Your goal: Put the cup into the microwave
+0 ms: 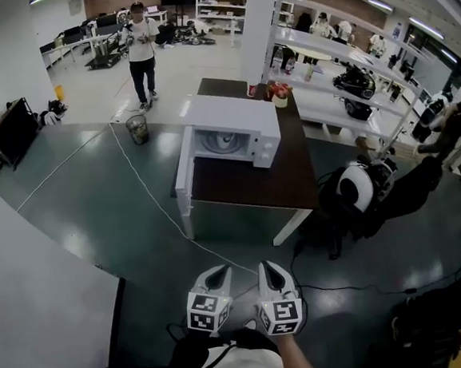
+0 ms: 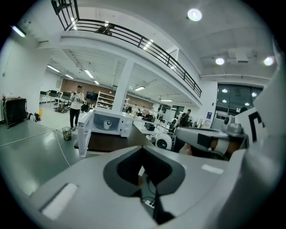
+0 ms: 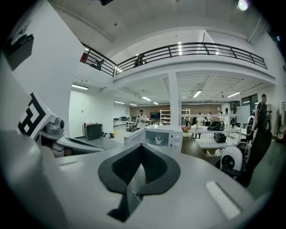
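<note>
Bright, even indoor light comes from round ceiling lamps (image 2: 194, 14) and long strip lights (image 3: 145, 98). The glossy grey-green floor (image 1: 96, 207) carries a pale sheen, and shadows are soft and faint. The white microwave (image 1: 229, 127) looks nearly washed out. All three views are wide-angle, so the balcony railing (image 3: 187, 49) bows, and both gripper views sit inside a round black frame. Close up, the left gripper (image 2: 143, 154) and right gripper (image 3: 142, 151) look soft, while the hall beyond is sharper.

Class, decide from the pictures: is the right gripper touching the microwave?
Apart. The head view shows the right gripper low in the picture and the microwave on its table far ahead, with floor between them.
</note>
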### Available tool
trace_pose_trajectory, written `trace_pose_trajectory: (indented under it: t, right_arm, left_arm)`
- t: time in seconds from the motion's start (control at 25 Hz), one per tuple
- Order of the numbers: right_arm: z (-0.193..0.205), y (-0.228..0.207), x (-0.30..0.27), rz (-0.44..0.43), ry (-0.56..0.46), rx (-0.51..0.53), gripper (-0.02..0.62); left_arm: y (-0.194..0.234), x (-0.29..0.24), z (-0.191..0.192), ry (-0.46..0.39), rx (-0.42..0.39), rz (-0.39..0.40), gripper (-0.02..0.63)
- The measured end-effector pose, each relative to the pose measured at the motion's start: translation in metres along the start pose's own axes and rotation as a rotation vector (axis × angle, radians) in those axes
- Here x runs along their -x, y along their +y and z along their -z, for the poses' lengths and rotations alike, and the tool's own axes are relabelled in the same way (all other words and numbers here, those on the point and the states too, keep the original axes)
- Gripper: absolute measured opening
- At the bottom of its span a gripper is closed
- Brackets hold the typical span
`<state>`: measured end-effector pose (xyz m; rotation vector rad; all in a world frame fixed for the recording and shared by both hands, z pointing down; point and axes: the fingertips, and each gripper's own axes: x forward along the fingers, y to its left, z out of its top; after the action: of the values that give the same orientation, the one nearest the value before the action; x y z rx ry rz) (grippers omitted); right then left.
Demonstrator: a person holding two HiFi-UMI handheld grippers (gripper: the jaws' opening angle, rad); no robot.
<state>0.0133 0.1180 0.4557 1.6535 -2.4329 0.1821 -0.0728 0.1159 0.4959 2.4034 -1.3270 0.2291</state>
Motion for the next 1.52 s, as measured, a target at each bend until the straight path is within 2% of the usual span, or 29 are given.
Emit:
trace_pose_trajectory:
  t: [0.32,0.6,0.92,1.52]
  right_arm:
    - [-0.009,-0.019,0.007,0.011,-0.035,-0.038,0.002]
    - [-0.029,-0.042,0.013,0.020,-0.087,-0.039,0.000]
    - [-0.050,-0.064,0.010,0.017,-0.138,-0.018,0.000]
    - [-0.062,-0.079,0.003,0.020,-0.148,-0.011,0.000]
  left_arm:
    - [0.005,-0.003,-0.014,-0.025,-0.037,-0.051,-0.002]
    - [-0.018,-0.013,-0.043,-0.098,-0.108,-0.081,-0.002]
    - [-0.019,-0.020,-0.073,-0.172,-0.136,-0.106,-0.002]
    - [-0.029,-0.034,-0.094,-0.198,-0.185,-0.109,-0.002]
